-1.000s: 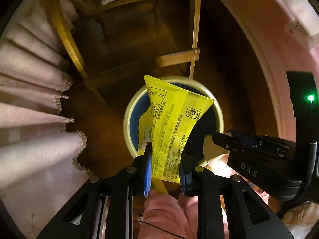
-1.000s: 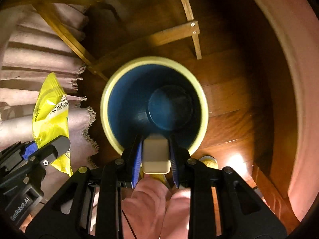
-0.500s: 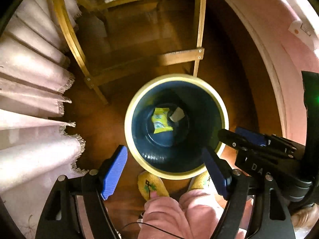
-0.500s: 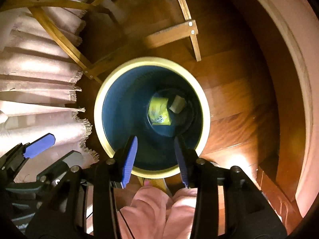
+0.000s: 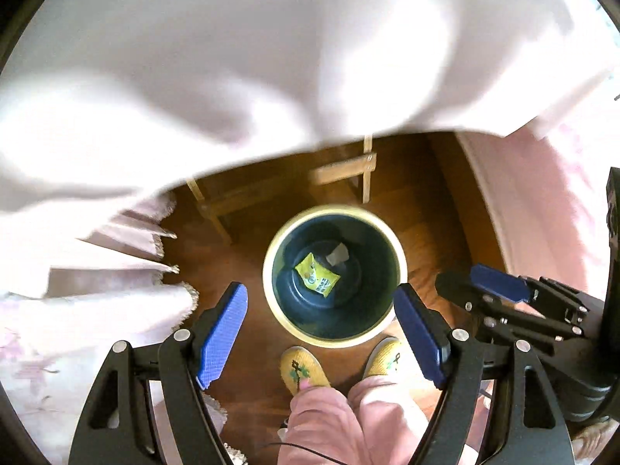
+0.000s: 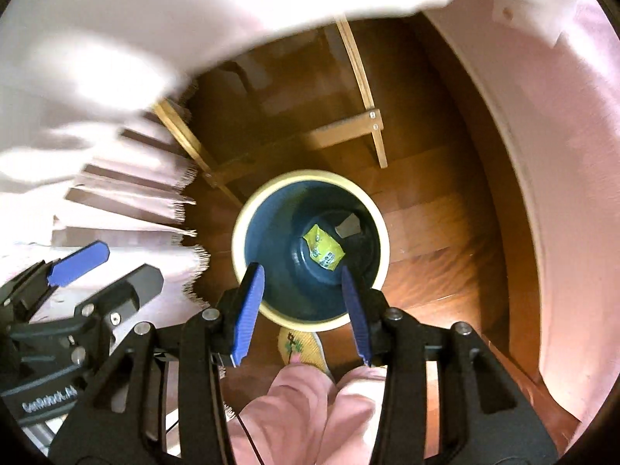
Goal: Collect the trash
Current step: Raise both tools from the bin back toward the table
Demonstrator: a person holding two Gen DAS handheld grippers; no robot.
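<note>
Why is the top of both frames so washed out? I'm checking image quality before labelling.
Left wrist view: pale cloth overexposed and smeared, while the bin stays fairly sharp. Right wrist view: same cloth motion-blurred and glaring; floor hotspot beside the bin.

The only lettering that can be partly read is pale print on the black body of the left gripper (image 6: 73,271), at the near left of the right wrist view: it looks like "GenRobot.AI", blurred. The yellow wrapper (image 6: 323,250) at the bottom of the bin (image 6: 248,209) carries small print and a white label, too small to read.
</note>
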